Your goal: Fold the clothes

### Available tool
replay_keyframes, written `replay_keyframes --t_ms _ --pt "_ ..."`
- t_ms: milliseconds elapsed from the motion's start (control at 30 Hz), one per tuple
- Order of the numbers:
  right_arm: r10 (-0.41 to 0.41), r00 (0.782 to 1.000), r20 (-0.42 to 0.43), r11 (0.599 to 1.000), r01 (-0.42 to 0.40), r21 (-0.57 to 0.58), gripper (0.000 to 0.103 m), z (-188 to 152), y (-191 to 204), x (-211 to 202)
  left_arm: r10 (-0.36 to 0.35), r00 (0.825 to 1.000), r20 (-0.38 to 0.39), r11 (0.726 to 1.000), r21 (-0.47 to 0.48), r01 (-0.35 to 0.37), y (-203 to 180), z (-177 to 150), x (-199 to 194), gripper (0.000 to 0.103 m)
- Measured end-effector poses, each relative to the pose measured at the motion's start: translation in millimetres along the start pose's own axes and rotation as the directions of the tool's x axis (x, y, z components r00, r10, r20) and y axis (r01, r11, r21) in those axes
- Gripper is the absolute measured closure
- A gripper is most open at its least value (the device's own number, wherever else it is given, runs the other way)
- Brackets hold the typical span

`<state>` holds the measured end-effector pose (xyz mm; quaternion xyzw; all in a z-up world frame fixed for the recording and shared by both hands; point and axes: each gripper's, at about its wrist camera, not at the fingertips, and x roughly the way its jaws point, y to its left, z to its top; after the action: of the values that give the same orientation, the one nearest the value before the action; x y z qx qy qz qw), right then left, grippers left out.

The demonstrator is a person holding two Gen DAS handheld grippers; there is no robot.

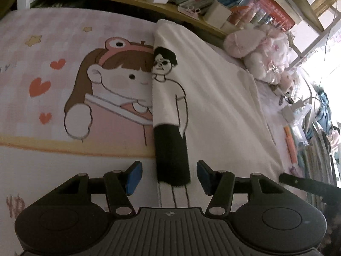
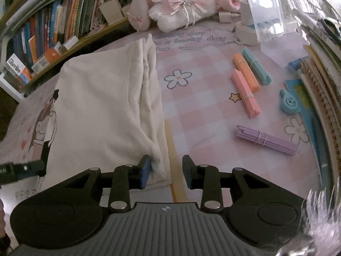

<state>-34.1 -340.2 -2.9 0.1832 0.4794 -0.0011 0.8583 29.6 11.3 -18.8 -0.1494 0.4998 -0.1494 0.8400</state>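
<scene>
Left gripper (image 1: 169,176) jaws spread astride the folded white T-shirt (image 1: 213,98) at 6 o'clock; right gripper (image 2: 166,171) spread, shirt corner between

Folded garment (image 2: 102,106) flat on desk mat (image 2: 202,111); stick bundles (image 2: 245,91) to its right; plush toy (image 2: 179,6) behind; bookshelf (image 2: 53,32) behind-left.

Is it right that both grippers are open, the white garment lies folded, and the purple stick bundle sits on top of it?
Not quite: the purple stick bundle lies on the pink checked mat, apart from the white garment, per the right wrist view. The rest stands.
</scene>
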Motion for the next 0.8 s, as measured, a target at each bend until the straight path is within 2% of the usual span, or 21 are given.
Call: replay_keyframes --t_ms 67,100,133,167,200,233,300,333,500,533,600,700,800 --pt "0.018 1.000 -0.009 1.000 -0.017 0.012 0.070 0 -3 1 -0.003 1.000 0.006 1.000 -0.020 0.004 -2 -6 -2 0.050" --pt "0.027 1.000 -0.012 1.000 -0.027 0.016 0.069 0 -5 1 -0.011 1.000 0.001 0.999 -0.037 0.011 -1 -8 -1 0.057" --pt "0.037 0.999 -0.016 0.999 -0.036 0.021 0.069 -1 -6 1 -0.019 1.000 -0.005 0.998 -0.055 0.019 0 -9 0 0.075" --pt "0.049 0.999 -0.023 0.999 -0.048 0.017 0.070 -1 -6 2 -0.028 1.000 -0.011 0.997 -0.073 0.027 1 -11 1 0.082" --pt "0.061 0.998 -0.031 0.998 -0.060 0.014 0.075 -1 -6 3 -0.036 0.999 -0.018 0.995 -0.090 0.034 2 -12 2 0.092" --pt "0.073 0.997 -0.038 0.997 -0.072 0.011 0.085 -1 -7 4 -0.047 0.999 -0.014 0.994 -0.098 0.046 4 -12 -1 0.098" --pt "0.080 0.996 -0.039 0.997 -0.080 0.012 0.085 -2 -5 4 -0.071 0.997 0.000 0.991 -0.113 0.070 6 -13 -7 0.099" --pt "0.083 0.996 -0.043 0.997 -0.083 -0.002 0.086 -1 -3 5 -0.068 0.997 0.025 0.993 -0.090 0.070 4 -13 -16 0.100" --pt "0.160 0.981 -0.110 0.986 -0.164 -0.023 0.090 -8 14 10 -0.034 0.985 0.168 0.995 0.096 0.018 -20 -18 -82 0.100" --pt "0.177 0.977 -0.122 0.983 -0.183 -0.036 0.091 -11 21 10 0.013 0.991 0.136 0.997 0.074 -0.023 -8 -21 -76 0.100" --pt "0.209 0.967 -0.146 0.974 -0.220 -0.062 0.092 -17 35 11 0.087 0.996 -0.002 0.989 -0.121 -0.087 39 -32 -51 0.100" --pt "0.224 0.957 -0.184 0.960 -0.249 -0.125 0.092 -26 54 11 0.068 0.997 0.026 0.972 -0.228 -0.061 67 -50 -54 0.099" --pt "0.205 0.959 -0.193 0.955 -0.239 -0.173 0.092 -29 63 9 0.057 0.998 0.041 0.975 -0.217 -0.046 70 -57 -54 0.098"
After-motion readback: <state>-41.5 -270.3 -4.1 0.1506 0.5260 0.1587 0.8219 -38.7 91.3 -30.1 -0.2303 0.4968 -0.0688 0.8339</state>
